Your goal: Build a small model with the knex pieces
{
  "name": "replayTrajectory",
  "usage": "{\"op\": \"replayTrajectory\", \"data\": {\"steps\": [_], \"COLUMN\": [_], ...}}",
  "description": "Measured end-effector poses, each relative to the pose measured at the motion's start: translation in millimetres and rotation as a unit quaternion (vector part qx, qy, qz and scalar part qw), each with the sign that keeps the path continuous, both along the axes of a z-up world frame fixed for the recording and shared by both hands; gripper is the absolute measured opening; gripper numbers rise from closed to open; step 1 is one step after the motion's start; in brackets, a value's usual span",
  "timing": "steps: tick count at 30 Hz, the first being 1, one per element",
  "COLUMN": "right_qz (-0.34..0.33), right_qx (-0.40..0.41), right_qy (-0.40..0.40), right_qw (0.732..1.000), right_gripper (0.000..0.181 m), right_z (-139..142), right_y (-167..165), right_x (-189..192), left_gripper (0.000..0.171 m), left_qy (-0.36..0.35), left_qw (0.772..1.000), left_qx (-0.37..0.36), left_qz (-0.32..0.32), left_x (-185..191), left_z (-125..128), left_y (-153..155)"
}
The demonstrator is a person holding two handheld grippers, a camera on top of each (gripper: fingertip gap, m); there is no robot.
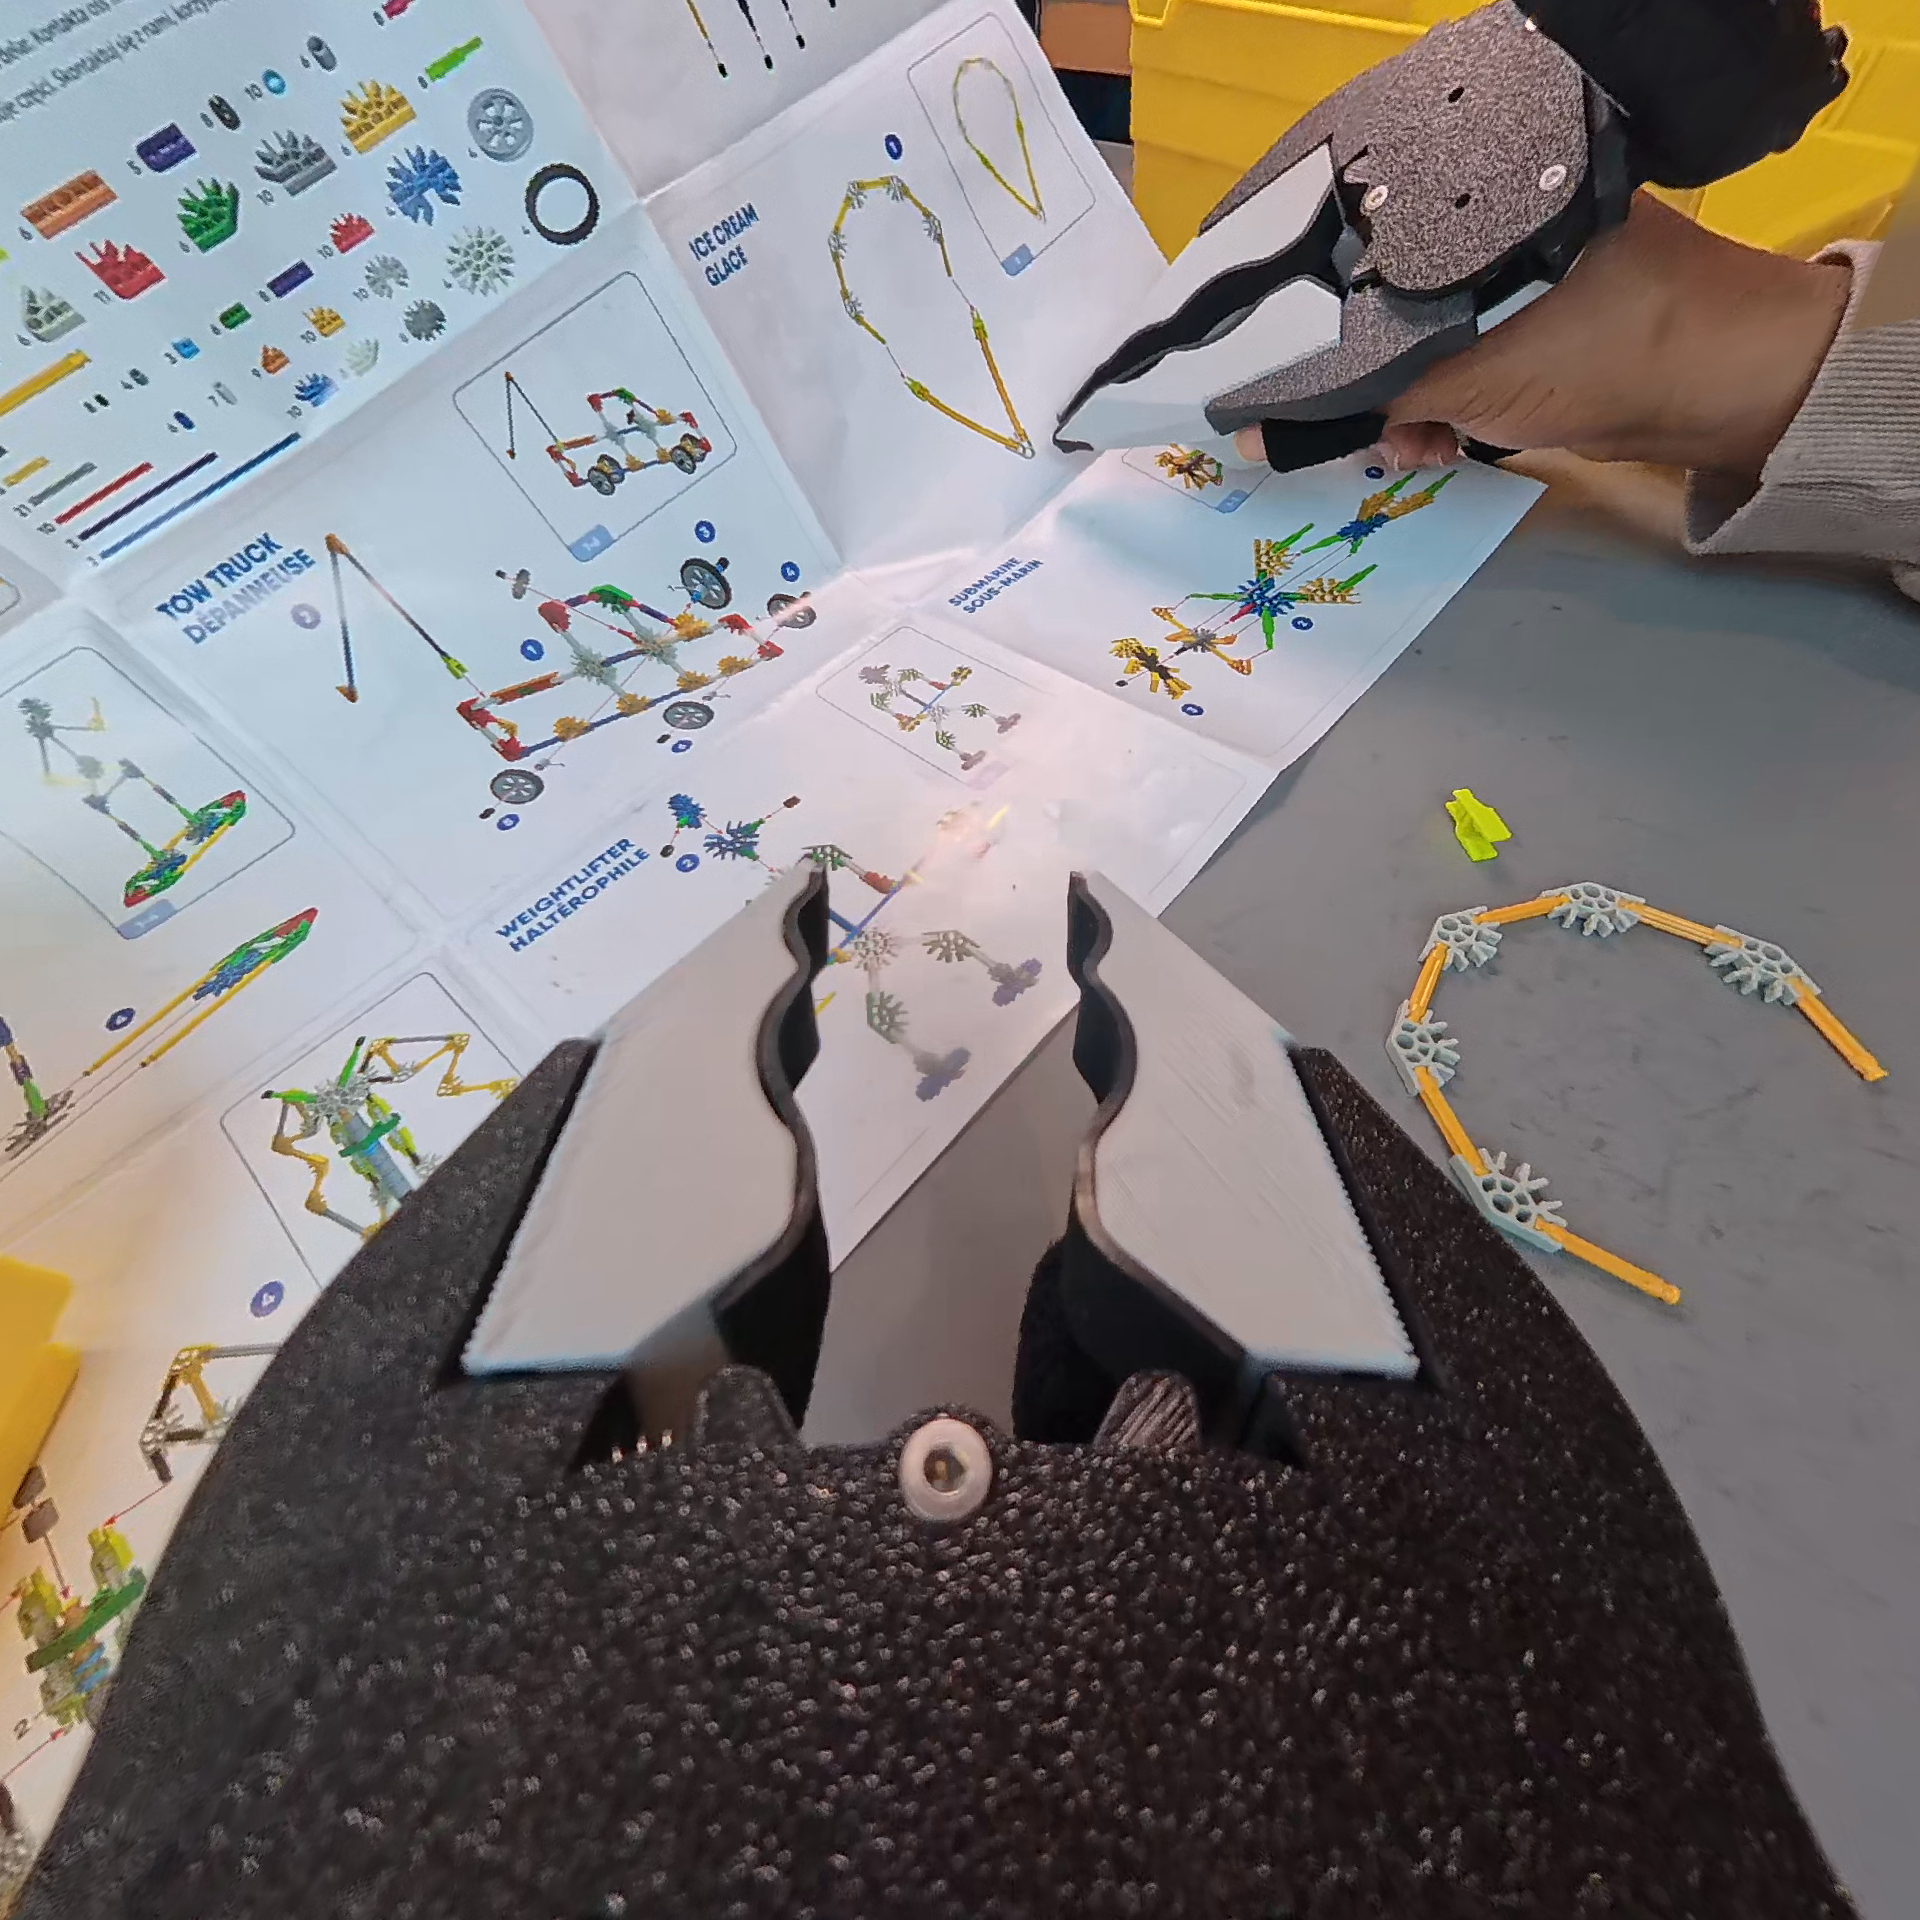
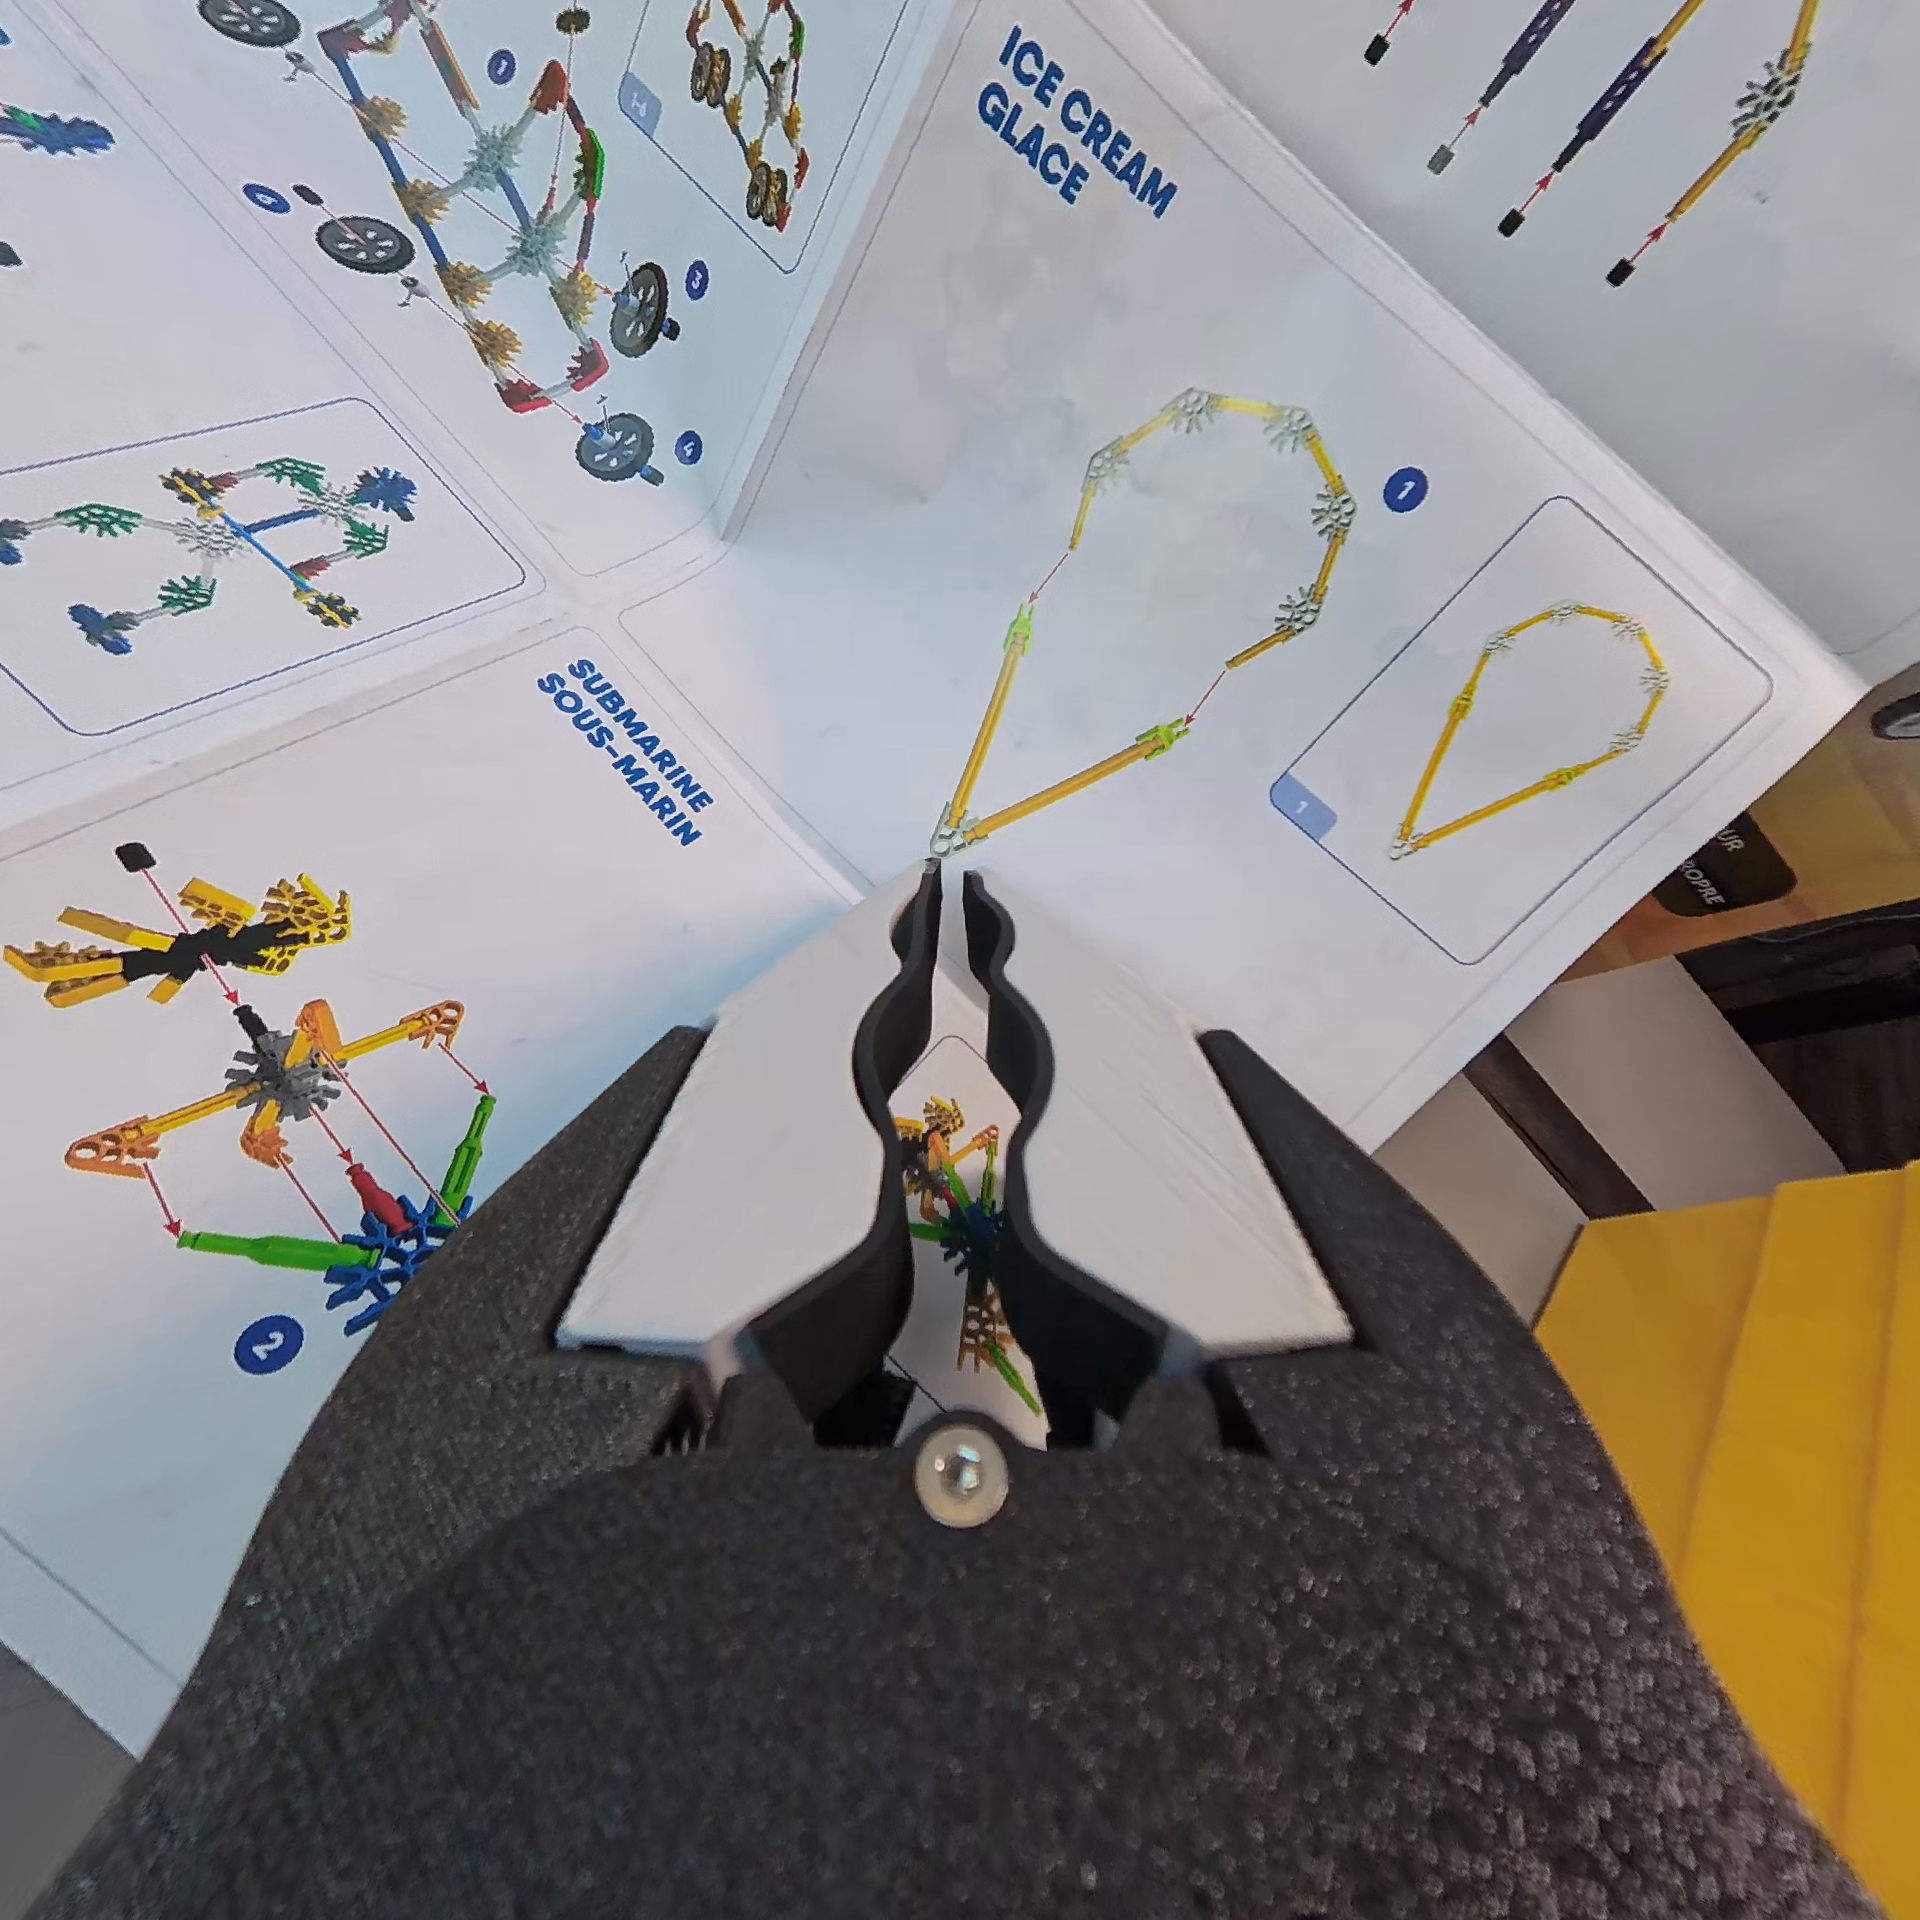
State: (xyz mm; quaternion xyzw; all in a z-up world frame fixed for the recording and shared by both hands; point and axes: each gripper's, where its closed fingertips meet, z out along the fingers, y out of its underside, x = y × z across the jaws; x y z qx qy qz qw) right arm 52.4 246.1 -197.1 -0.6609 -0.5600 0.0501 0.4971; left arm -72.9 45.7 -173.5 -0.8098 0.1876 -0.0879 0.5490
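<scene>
Your left tool [image 1: 945, 914] gapes, empty, over the instruction sheet [image 1: 727, 436] on the grey bench [image 1: 1662, 727]; right tool [image 2: 948, 883] nearly closed, tips at the sheet; yellow bins [image 1: 1299, 94] behind.

My own left gripper's black speckled body [image 1: 935, 1610] hides the lower part of the large folded white instruction sheet [image 1: 416, 644], which also runs off the top and left edges. The yellow plastic bins [image 1: 1247, 104] are cut off at the top. I can't tell whether the right gripper [image 2: 948, 883] tips quite meet.
</scene>
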Motion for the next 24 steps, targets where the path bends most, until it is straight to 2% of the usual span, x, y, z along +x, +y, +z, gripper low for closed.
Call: {"op": "replayTrajectory", "data": {"steps": [4,8,12,16,20,24], "right_qz": [-0.006,0.02,0.069,0.122,0.158,0.174], "right_qx": [0.024,0.054,0.07,0.068,0.075,0.109], "right_qy": [0.033,0.15,0.231,0.253,0.24,0.224], "right_qw": [0.999,0.987,0.968,0.957,0.955,0.953], "right_gripper": [0.003,0.008,0.03,0.045,0.047,0.038], "right_z": [14,56,100,129,139,148], "right_y": [2,-8,-36,-79,-118,-143], "right_x": [1,-3,-9,-17,-16,11], "left_gripper": [0.046,0.046,0.046,0.045,0.045,0.041], "left_qy": [-0.001,-0.004,-0.008,-0.019,-0.027,0.052], "left_qw": [1.0,1.0,1.0,0.999,0.995,0.977], "left_qx": [0.007,0.013,0.016,0.028,0.06,0.11], "left_qz": [-0.005,-0.001,0.008,0.033,0.079,0.176], "left_x": [5,3,-2,-17,-50,-133], "left_z": [5,9,12,20,46,102], "left_y": [-1,-2,-2,-2,-5,-25]}}
